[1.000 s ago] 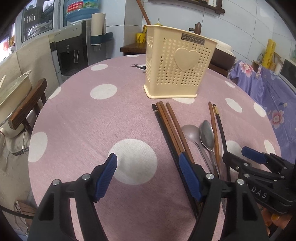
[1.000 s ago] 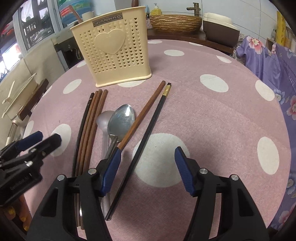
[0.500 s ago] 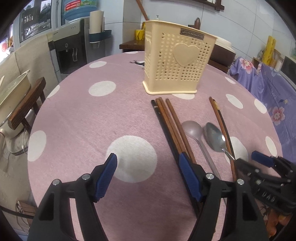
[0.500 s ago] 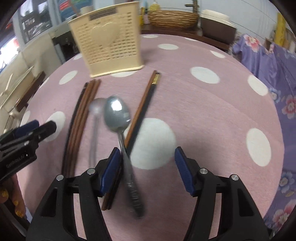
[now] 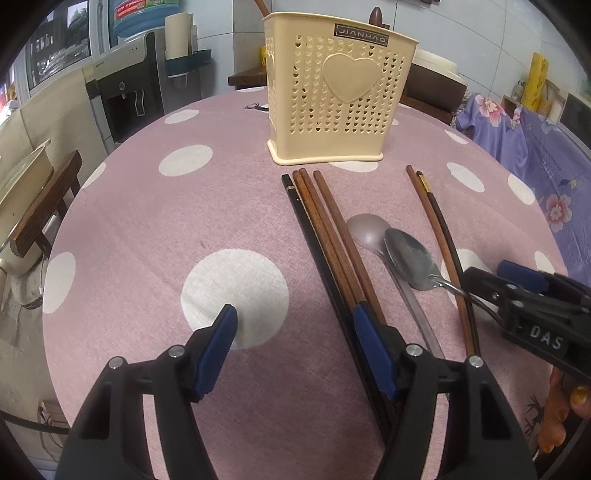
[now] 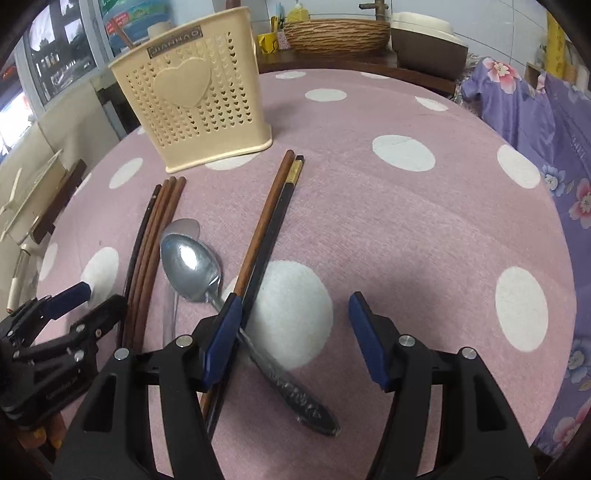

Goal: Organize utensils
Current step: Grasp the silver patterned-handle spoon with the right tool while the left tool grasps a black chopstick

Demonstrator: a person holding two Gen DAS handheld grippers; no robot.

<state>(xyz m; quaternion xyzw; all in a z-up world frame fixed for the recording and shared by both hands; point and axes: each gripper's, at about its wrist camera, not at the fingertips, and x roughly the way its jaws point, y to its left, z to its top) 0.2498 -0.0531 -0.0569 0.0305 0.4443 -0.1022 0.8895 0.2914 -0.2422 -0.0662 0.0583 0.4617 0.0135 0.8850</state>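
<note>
A cream perforated utensil holder (image 5: 334, 92) (image 6: 192, 107) stands on the pink polka-dot table (image 5: 147, 221). In front of it lie a bundle of brown and black chopsticks (image 5: 328, 236) (image 6: 147, 251), a pair of chopsticks (image 5: 439, 236) (image 6: 269, 221), and two metal spoons. The shiny spoon (image 5: 410, 258) (image 6: 192, 262) lies askew across the chopstick pair, its handle passing under my right gripper's left finger. The duller spoon (image 5: 367, 229) (image 6: 183, 227) lies beside it. My left gripper (image 5: 295, 350) is open and empty beside the bundle. My right gripper (image 6: 295, 339) is open over the spoon handle.
A woven basket (image 6: 336, 33) and a brown-and-white appliance (image 6: 428, 44) stand on a sideboard behind the table. A floral purple cloth (image 6: 535, 110) hangs at the right. A water dispenser (image 5: 125, 88) and a wooden chair (image 5: 40, 206) stand at the left.
The shiny spoon has been pushed out of line with the other spoon and now lies diagonally across the chopstick pair. Both grippers have moved a little nearer the holder.
</note>
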